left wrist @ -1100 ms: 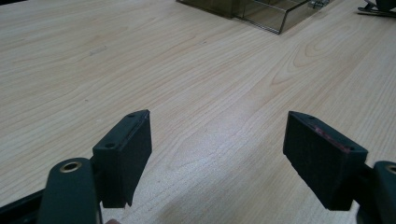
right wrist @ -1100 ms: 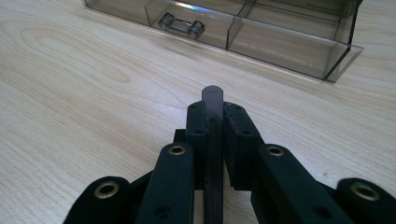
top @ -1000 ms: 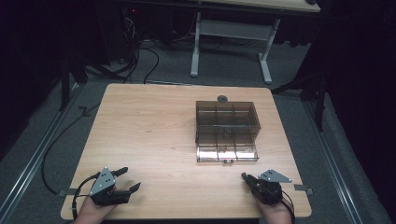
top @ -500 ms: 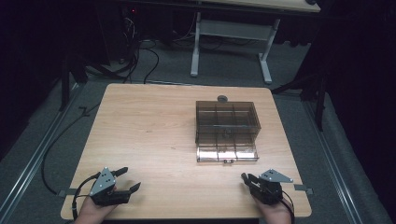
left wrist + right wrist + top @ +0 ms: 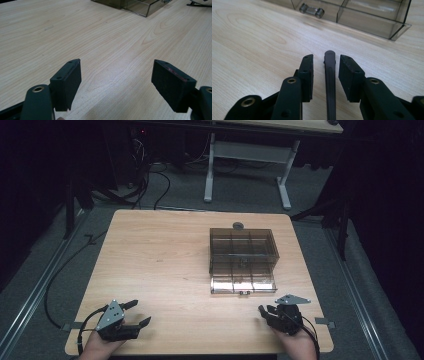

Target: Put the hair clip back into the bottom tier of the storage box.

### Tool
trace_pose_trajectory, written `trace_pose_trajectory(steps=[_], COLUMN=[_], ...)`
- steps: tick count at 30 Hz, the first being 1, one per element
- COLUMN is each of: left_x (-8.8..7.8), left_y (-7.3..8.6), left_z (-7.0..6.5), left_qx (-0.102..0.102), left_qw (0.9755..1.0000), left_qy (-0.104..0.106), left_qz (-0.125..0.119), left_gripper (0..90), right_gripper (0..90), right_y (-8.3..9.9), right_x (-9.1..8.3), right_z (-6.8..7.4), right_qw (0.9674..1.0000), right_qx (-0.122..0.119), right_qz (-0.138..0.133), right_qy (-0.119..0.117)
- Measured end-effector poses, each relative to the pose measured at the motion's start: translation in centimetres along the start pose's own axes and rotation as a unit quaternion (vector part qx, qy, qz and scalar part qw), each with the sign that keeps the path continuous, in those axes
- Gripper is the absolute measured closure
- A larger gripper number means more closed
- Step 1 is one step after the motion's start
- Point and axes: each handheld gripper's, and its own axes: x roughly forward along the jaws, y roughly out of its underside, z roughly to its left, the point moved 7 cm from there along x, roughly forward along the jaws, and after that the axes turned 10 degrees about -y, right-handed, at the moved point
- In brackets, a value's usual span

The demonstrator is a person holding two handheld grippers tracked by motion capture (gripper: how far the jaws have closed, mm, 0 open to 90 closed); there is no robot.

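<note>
Distance decided the matter: the smoky compartment box (image 5: 242,260) lay on the desk (image 5: 160,265) just ahead of the right gripper (image 5: 267,314), slightly toward the middle, and well apart from the left gripper (image 5: 137,314) at the near left corner. Its long axis ran away from the person, with the latch (image 5: 311,10) on the near edge facing the right gripper, so the right hand (image 5: 300,345) was clearly the nearer one. That gripper's jaws had just been opening and stood partly apart, pressing on nothing (a thin dark strip ran between them, touching neither pad). The left gripper's jaws stood wide and empty over bare wood. Open desk lay left of the box, with less room toward the right edge.
</note>
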Motion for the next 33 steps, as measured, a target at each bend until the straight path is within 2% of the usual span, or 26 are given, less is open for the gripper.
trace_pose_trajectory(steps=[9,18,27,29,31,33], left_x=[-0.09,-0.05,-0.08,-0.08,-0.07,-0.08], left_y=[0.0,0.02,0.02,0.02,0.01,0.0], left_z=[-0.06,-0.09,-0.1,-0.09,-0.04,0.0], left_qx=[0.003,0.004,0.004,0.004,0.0,-0.002], left_qw=[1.0,1.0,1.0,1.0,1.0,1.0], left_qy=[0.003,0.005,0.005,0.005,0.004,0.004], left_qz=[-0.003,0.0,-0.001,-0.001,-0.003,-0.003], left_gripper=[24.5,24.5,24.5,24.4,24.4,24.4], right_gripper=[62.7,61.5,60.2,60.0,59.8,59.3], right_y=[-0.13,0.39,0.07,-0.05,-0.08,-0.04], right_x=[-0.17,-0.17,0.12,0.17,0.23,0.36], right_z=[-0.15,-0.27,-0.39,-0.47,-0.46,-0.4], right_qw=[0.9987,0.9953,0.989,0.9864,0.986,0.9831], right_qx=[0.017,0.012,0.01,0.011,0.012,0.011], right_qz=[0.047,0.096,0.148,0.164,0.166,0.182], right_qy=[0.006,0.0,-0.009,-0.01,-0.013,-0.012])
